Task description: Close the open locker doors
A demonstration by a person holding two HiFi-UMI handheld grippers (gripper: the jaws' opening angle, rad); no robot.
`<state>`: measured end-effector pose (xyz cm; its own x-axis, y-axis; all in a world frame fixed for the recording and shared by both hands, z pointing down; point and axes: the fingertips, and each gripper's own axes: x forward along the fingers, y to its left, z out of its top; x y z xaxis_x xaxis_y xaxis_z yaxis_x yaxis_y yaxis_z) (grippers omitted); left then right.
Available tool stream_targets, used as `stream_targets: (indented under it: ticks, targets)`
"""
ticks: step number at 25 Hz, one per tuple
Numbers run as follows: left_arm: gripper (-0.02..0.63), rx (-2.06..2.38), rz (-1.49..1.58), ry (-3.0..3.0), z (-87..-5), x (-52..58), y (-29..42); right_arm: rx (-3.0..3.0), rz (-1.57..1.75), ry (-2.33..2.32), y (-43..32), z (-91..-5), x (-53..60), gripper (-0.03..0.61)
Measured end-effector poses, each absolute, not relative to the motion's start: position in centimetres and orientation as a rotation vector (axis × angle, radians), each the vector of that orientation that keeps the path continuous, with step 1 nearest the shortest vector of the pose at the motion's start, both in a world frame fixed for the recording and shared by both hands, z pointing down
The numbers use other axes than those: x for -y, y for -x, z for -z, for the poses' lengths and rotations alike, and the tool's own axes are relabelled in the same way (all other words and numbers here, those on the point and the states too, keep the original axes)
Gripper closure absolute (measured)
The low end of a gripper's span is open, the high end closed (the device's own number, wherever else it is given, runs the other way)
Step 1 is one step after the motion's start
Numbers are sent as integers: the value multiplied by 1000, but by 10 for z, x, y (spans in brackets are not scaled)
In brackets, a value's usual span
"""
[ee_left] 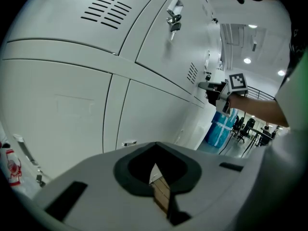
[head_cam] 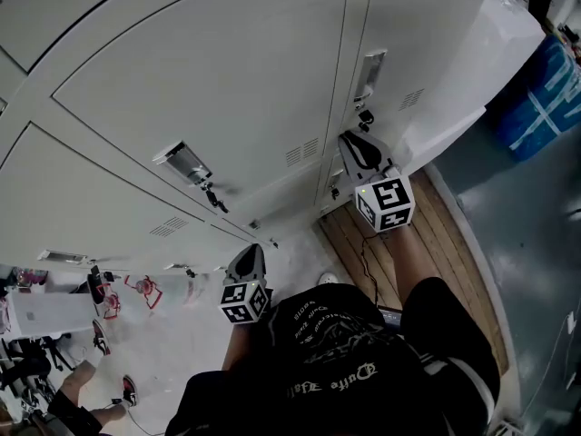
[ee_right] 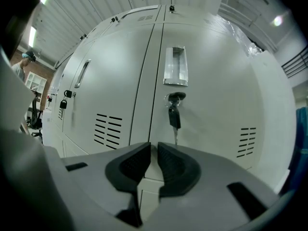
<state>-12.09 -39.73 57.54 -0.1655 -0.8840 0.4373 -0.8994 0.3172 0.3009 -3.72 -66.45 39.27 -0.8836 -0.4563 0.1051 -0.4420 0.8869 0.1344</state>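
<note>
White locker doors (head_cam: 218, 80) fill the wall, and every door I can see lies flush. My right gripper (head_cam: 357, 143) is held up close to the door with a recessed handle (ee_right: 174, 66) and a key (ee_right: 174, 114) hanging in its lock. Its jaws show only a narrow slit, with nothing between them. My left gripper (head_cam: 246, 260) hangs lower, near the bottom row of doors (ee_left: 159, 109), with its pads together and empty. The right gripper (ee_left: 216, 88) also shows at a distance in the left gripper view.
A blue bag (head_cam: 545, 98) stands on the floor to the right of the lockers. A wooden strip (head_cam: 436, 234) runs along their base. Another handle and key (head_cam: 191, 169) sit on the neighbouring door. A person's legs (head_cam: 91, 398) show at the lower left.
</note>
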Motion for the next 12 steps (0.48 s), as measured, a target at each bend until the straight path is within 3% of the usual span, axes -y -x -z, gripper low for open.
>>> stream_targets:
  ticks: [12]
  targets:
    - [607, 2041, -2, -1630, -563, 404, 107, 2961, 114, -676, 31, -389, 647, 532]
